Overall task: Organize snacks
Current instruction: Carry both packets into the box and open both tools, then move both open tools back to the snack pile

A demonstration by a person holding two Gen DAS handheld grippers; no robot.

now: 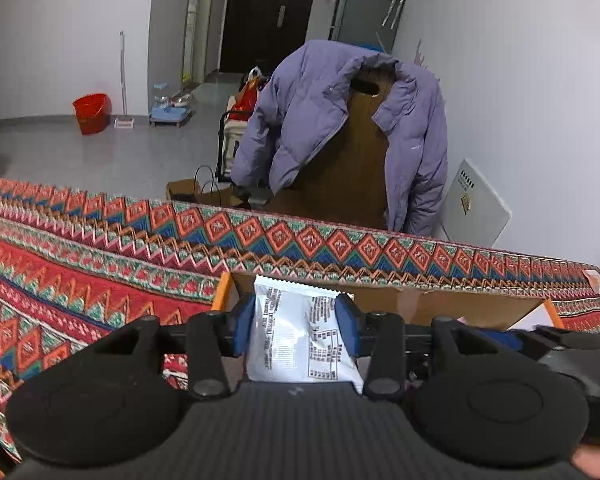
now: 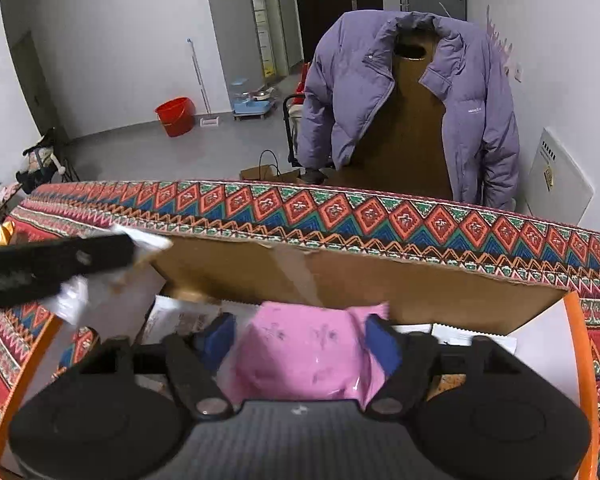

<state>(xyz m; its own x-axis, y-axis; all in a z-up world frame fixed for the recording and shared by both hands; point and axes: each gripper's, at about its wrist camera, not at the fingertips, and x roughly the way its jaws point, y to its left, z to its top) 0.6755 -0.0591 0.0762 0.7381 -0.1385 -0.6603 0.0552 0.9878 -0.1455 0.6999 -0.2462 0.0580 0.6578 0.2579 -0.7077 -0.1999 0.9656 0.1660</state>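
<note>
My left gripper (image 1: 296, 326) is clamped on a white snack packet (image 1: 300, 340), its printed face toward the camera and its long axis running forward along the fingers. My right gripper (image 2: 302, 338) pinches a pink snack packet (image 2: 306, 350), creased between the blue pads (image 2: 382, 344).

Both packets hang over the cardboard box (image 2: 380, 280) with the orange rim, which sits on the patterned tablecloth (image 1: 80, 248). The pink one is well inside, near the back wall. The white one is at the box's left corner. So the right hand looks nearer to a drop, while the left needs to go further right, I think.

In the right view my left gripper crosses as a dark blur, and the white shapes on the box floor are too smeared to name. The gripper bodies hide most of that floor.
</note>
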